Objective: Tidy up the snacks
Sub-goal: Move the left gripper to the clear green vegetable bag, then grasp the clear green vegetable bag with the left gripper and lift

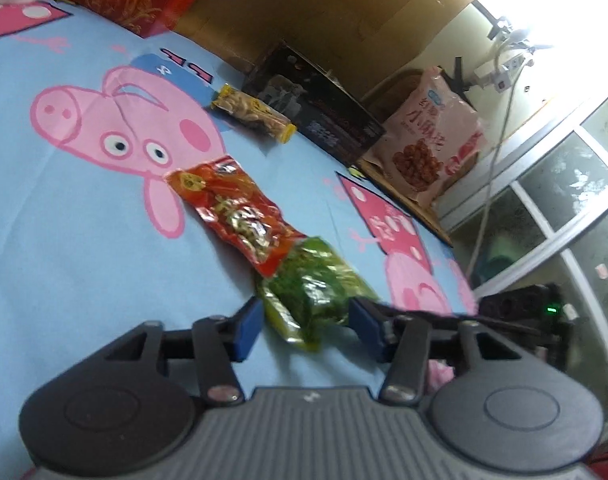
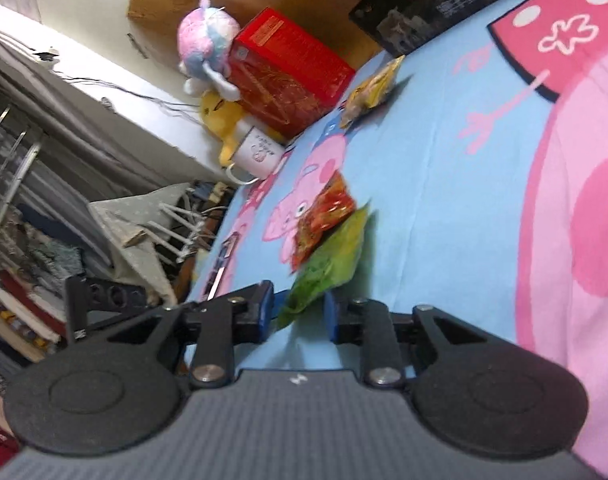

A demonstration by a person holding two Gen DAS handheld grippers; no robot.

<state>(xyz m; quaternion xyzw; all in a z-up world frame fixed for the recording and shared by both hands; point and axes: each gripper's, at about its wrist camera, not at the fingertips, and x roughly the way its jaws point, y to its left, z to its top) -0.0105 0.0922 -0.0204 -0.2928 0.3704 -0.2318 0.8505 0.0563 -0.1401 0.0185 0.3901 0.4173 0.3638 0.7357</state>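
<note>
Lying on the cartoon-print bed sheet [image 1: 84,240], the green snack packet [image 1: 311,292] sits nearest, its far end overlapped by the red snack packet [image 1: 236,216]; the yellow snack packet [image 1: 254,112] lies farther off. Left tool [image 1: 305,326] is spread, straddling the green packet's near end. Right tool [image 2: 298,314]: pads apart around that packet's corner, contact unclear.
</note>
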